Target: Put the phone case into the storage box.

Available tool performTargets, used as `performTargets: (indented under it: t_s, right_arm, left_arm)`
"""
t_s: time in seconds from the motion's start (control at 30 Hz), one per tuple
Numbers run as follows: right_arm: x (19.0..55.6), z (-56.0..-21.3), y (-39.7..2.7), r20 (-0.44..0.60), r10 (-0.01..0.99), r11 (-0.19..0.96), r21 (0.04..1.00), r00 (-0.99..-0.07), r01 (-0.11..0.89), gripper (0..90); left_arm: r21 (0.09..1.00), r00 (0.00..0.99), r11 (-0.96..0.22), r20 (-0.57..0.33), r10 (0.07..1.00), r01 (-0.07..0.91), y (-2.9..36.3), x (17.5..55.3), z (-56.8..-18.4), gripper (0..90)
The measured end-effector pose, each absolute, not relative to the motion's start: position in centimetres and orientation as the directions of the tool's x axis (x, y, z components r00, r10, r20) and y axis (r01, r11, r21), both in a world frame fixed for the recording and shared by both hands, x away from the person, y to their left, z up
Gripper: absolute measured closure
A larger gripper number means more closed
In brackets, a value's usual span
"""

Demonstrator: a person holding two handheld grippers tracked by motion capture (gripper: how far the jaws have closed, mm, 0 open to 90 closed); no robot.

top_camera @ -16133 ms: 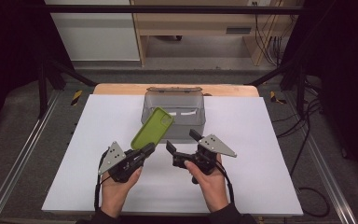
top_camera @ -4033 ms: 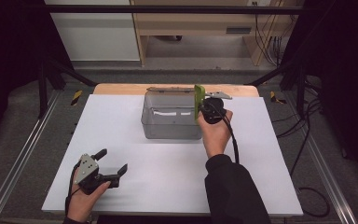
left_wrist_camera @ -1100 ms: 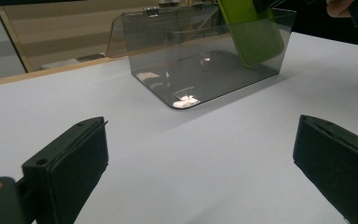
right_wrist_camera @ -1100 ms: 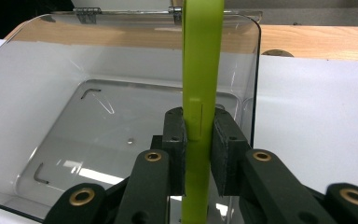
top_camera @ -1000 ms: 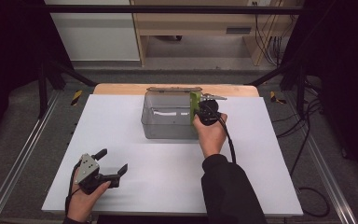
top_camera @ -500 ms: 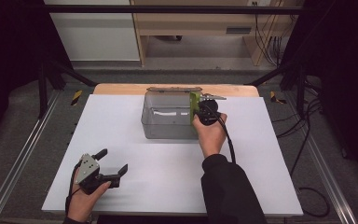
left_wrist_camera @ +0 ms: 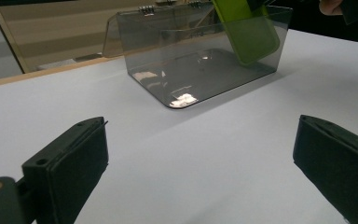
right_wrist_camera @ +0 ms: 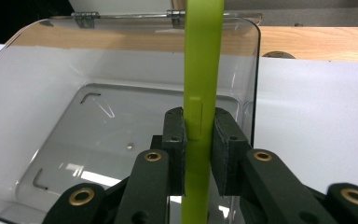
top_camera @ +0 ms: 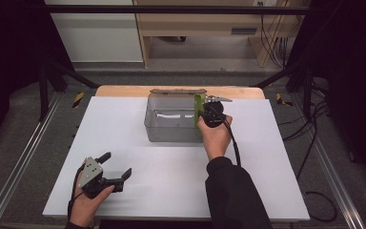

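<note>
A clear smoky plastic box (top_camera: 171,121) (left_wrist_camera: 168,42) (right_wrist_camera: 42,93) with a hinged lid folded back stands at the far middle of the white table. My right gripper (top_camera: 205,112) (right_wrist_camera: 200,140) is shut on a flat lime-green phone case (top_camera: 199,106) (left_wrist_camera: 247,28) (right_wrist_camera: 203,60), held on edge and upright. The case's lower part hangs inside the box near its right wall. Near the front left corner, my left gripper (top_camera: 116,166) (left_wrist_camera: 200,163) rests open, far from the box, with nothing between its jaws.
The white tabletop (top_camera: 171,171) has a wooden strip (top_camera: 119,90) along its far edge behind the box. Metal rails (top_camera: 19,162) run along both sides, and cables (top_camera: 314,157) lie on the floor to the right. A wooden shelf unit (top_camera: 209,28) stands beyond the table.
Nothing has visibly moved over the last second. Before that, the right gripper carried the green case from the table's middle to the box, and the left gripper drew back to the front left.
</note>
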State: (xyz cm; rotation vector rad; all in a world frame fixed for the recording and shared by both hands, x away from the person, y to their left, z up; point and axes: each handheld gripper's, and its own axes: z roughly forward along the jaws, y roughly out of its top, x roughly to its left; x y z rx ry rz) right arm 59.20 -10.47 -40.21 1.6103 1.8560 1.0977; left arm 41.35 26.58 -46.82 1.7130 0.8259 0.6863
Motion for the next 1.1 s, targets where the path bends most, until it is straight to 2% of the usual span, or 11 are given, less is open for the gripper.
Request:
performTargets:
  t_s: [1.1]
  right_arm:
    - [59.85,-40.75,-9.93,0.175,0.963,-0.029,0.822,-0.203,0.568,76.9]
  left_arm:
    - [0.96,0.599,-0.203,0.051,0.799,0.19,26.46,41.4,-46.82,2.9]
